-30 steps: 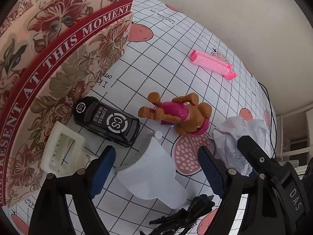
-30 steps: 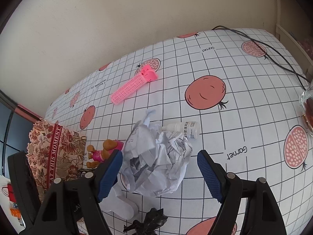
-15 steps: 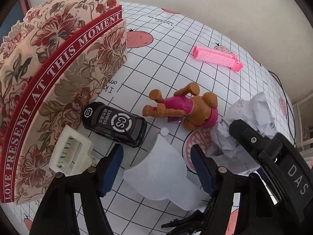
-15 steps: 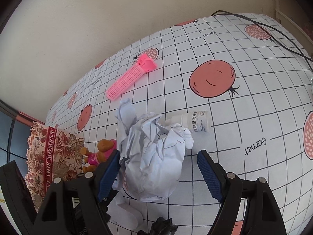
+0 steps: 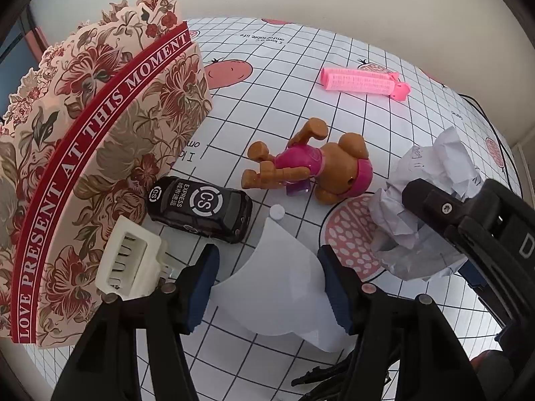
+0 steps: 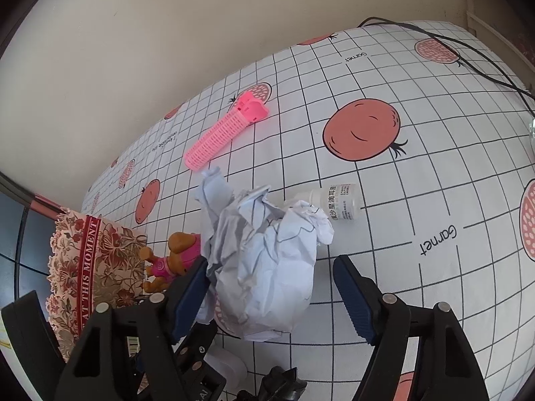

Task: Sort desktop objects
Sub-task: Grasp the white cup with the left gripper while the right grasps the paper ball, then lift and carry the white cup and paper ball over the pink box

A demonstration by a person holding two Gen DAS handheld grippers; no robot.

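Bench (image 6: 434, 153), checked cloth, mid-sort. Left tool (image 5: 267, 287): jaws closing round a white cup (image 5: 277, 287) lying on its side, pads not yet pressing. Right tool (image 6: 271, 294): jaws closing astride crumpled paper (image 6: 267, 267) (likely rubbish), one pad touching. Unsorted: toy dog (image 5: 311, 163), black car (image 5: 200, 210), pink roller (image 6: 224, 133), dropper bottle (image 6: 337, 200); floral box (image 5: 83, 153) beside, probably the bin.

Bright, even daylight; soft shadows; sharp focus; strong fisheye bending, dark vignette at corners.
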